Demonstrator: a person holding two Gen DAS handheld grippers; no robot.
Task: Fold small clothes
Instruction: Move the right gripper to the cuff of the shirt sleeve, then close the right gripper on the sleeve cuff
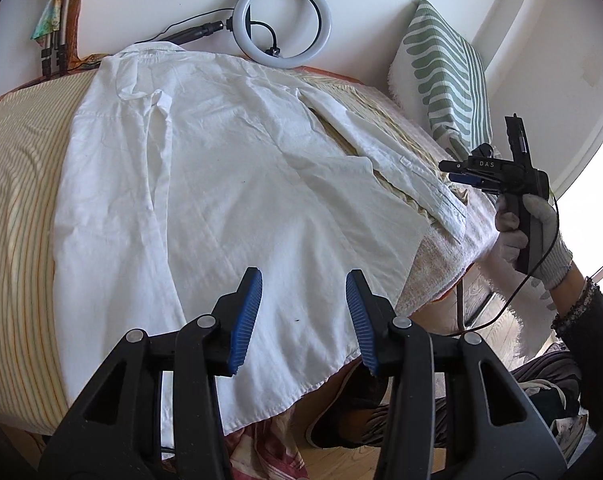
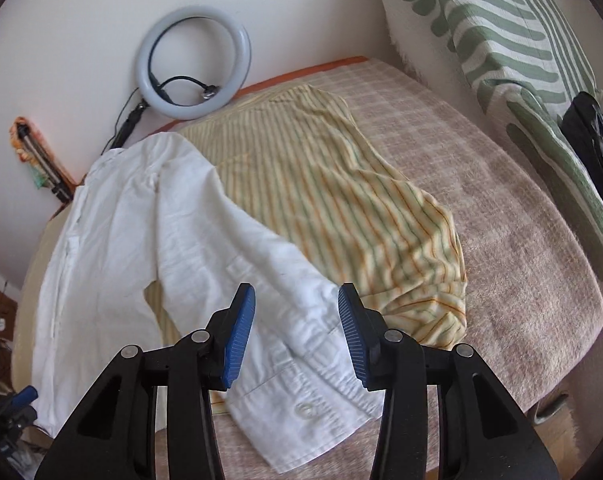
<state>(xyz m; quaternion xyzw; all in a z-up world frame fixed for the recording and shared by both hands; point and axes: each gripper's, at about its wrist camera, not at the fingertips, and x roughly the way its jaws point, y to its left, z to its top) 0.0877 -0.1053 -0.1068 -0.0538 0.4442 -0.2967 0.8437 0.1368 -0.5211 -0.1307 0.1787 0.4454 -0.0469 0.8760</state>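
A white shirt lies spread flat on the bed, collar at the far end and hem hanging over the near edge. My left gripper hovers open above the hem with nothing between its blue pads. One long sleeve runs out to the right. In the right wrist view the same shirt stretches its sleeve toward me. The sleeve's buttoned cuff lies just under my right gripper, which is open and holds nothing. The left view shows the right gripper in a gloved hand beside the cuff end.
A yellow striped cloth lies under the shirt on a pinkish plaid bed cover. A ring light leans on the wall behind. A green-striped pillow stands at the right. The bed edge and wooden floor are close below.
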